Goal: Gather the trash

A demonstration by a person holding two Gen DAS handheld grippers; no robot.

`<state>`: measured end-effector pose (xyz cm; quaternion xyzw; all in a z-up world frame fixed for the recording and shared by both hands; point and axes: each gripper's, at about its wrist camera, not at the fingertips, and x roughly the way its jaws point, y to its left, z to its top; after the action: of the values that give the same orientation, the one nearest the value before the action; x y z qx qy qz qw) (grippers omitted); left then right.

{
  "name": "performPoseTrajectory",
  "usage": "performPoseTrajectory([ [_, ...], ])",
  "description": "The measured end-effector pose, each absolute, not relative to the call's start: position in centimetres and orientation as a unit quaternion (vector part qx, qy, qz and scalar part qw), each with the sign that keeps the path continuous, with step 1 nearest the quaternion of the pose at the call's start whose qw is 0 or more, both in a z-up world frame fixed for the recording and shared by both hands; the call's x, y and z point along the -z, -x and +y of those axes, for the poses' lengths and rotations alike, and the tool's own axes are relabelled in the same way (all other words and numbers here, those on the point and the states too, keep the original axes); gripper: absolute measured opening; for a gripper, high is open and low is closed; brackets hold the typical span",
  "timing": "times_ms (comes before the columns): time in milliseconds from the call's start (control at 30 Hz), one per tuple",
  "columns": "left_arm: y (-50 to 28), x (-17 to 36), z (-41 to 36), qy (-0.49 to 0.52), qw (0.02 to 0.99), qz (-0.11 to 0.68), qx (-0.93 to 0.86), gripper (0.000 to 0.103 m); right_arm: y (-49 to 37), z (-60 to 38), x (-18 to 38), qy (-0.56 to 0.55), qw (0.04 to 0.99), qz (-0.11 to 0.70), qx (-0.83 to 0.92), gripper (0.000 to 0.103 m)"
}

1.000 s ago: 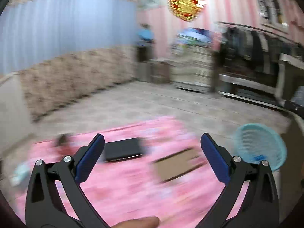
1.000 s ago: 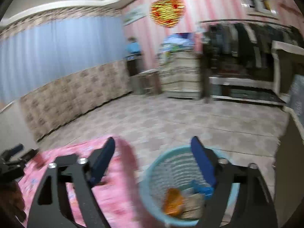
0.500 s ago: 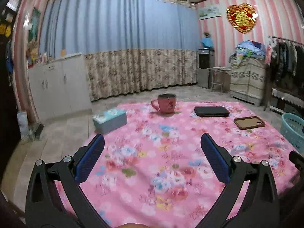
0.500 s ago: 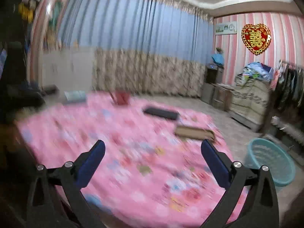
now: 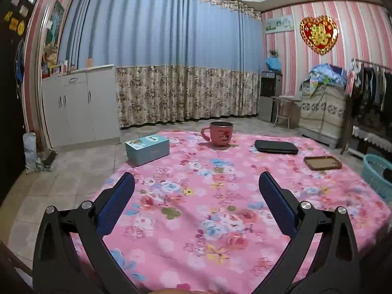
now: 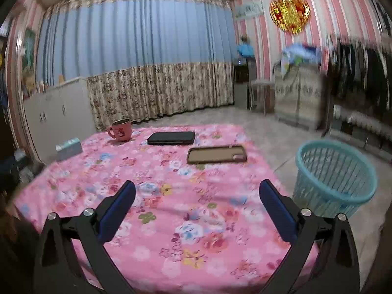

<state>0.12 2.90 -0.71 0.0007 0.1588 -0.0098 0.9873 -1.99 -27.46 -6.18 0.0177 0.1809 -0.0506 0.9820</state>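
A teal mesh trash basket (image 6: 335, 178) stands on the floor just right of the table; the left wrist view shows only its edge (image 5: 377, 171). My left gripper (image 5: 196, 178) hangs open over the near part of the pink floral tablecloth (image 5: 208, 208), with nothing between its blue pads. My right gripper (image 6: 198, 186) is also open and empty above the cloth (image 6: 171, 196), with the basket off to its right. I cannot see into the basket from here.
On the cloth sit a red mug (image 5: 220, 133), a teal tissue box (image 5: 148, 149), a black flat case (image 5: 275, 146) and a brown phone case (image 6: 216, 154). White cabinets (image 5: 78, 107) stand at the left, a clothes rack (image 6: 362, 73) at the right.
Both views have swung left from the basket and floor to face across the table. The right gripper was over the basket with trash in it and now hangs over the cloth, jaws slightly wider.
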Motion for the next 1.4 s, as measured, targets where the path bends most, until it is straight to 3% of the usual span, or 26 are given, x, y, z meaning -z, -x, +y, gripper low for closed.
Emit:
performPoseTrajectory([
  [233, -0.4, 0.8, 4.4, 0.050, 0.985, 0.165, 0.019, 0.098, 2.6, -27.0, 5.9, -0.027, 0.984, 0.171, 0.044, 0.099],
  [500, -0.1, 1.3, 0.8, -0.014, 0.987, 0.156, 0.037, 0.098, 2.1, -25.3, 6.0, -0.001, 0.984, 0.172, 0.037, 0.099],
  [1400, -0.7, 1.8, 0.6, 0.000, 0.984, 0.174, 0.047, 0.098, 2.1, -25.5, 6.2, -0.003, 0.983, 0.181, 0.040, 0.099],
])
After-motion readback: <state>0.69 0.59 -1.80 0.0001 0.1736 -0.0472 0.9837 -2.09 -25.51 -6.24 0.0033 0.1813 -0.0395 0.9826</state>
